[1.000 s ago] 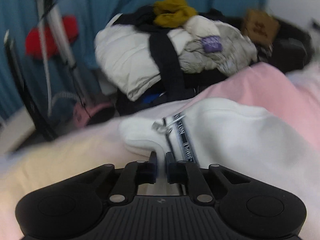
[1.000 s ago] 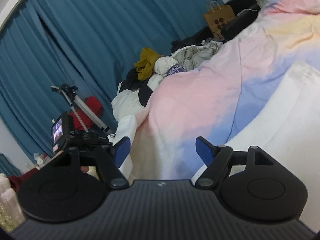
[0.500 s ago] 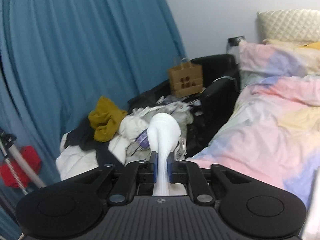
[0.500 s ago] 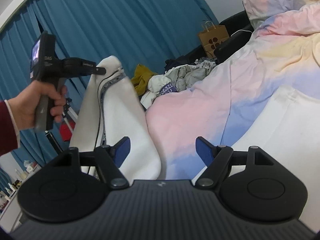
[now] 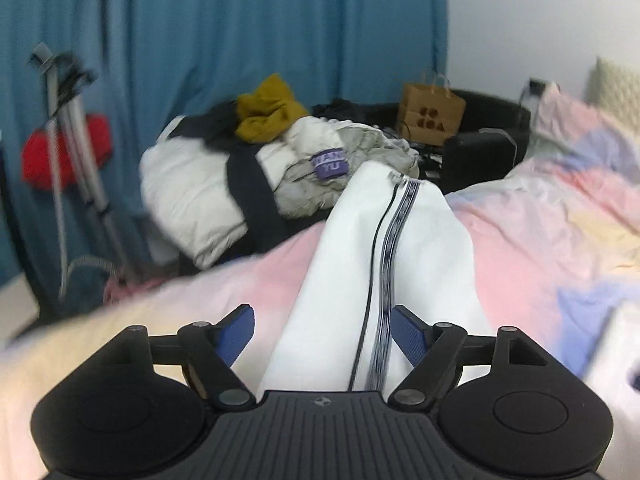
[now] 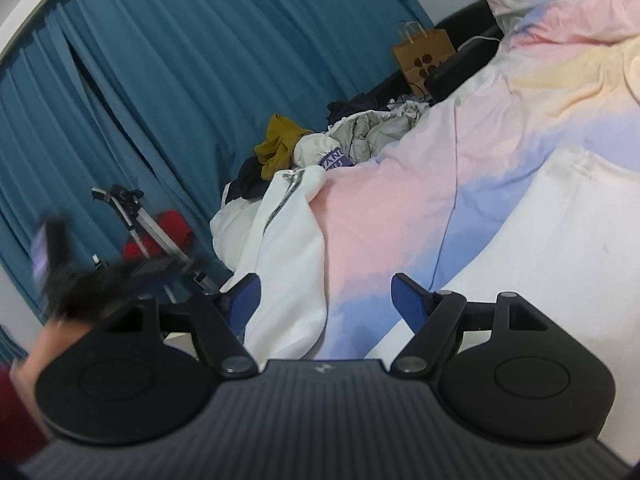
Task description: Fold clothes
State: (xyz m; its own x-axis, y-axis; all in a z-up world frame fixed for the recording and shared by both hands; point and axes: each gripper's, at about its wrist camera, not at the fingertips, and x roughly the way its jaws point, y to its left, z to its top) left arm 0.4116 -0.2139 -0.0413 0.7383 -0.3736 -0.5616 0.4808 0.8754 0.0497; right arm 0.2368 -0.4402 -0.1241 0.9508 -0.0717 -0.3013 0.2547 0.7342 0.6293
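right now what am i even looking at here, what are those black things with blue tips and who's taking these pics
There is no robot. A person holds a hand-held gripper in each hand, and each carries a camera looking forward along its two fingers. One picture comes from the left gripper, the other from the right gripper. Both are open and hold nothing. A white garment with a dark striped band lies on the pastel pink, blue and yellow bedcover, between the left gripper's blue fingers. Behind it is a heap of unfolded clothes before a blue curtain.
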